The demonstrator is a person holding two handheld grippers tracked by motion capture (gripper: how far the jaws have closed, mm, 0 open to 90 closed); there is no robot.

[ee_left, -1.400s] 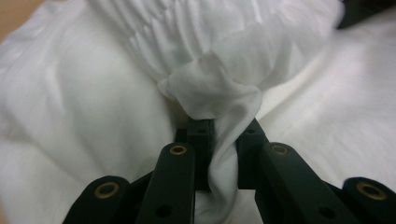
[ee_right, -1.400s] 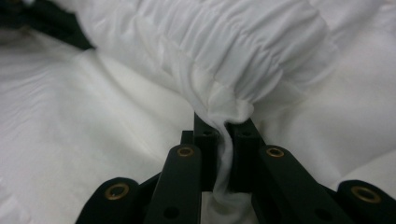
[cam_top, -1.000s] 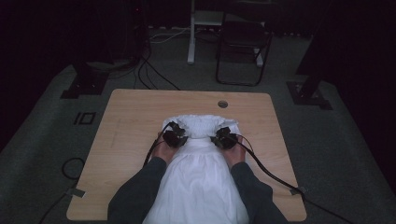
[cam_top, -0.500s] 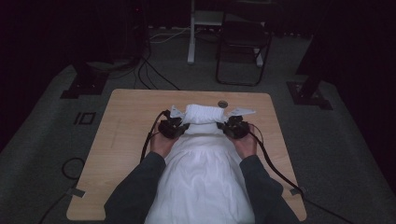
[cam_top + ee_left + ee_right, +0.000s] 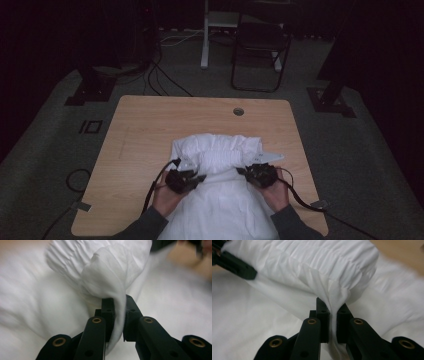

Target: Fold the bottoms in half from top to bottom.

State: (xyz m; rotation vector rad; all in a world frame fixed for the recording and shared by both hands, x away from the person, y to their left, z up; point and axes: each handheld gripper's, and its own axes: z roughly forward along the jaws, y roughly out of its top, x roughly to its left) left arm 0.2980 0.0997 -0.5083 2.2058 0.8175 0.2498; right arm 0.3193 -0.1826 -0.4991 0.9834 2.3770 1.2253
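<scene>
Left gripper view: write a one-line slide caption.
Black two-jaw left gripper shut on a bunched fold of white crinkled cloth.

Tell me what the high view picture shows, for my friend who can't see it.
A person's two hand-held black grippers, left and right, each pinch a crumpled white cloth garment and fold it on a light wooden table. Beyond it, a dark room has cables and a chair.

Pulled both hands back toward me: my left gripper (image 5: 200,178) and right gripper (image 5: 241,171), which sat mid-table, are now nearer the table's near edge. White garment (image 5: 220,200) folded over; its gathered band (image 5: 220,156) now lies in a roll beyond the grippers.
</scene>
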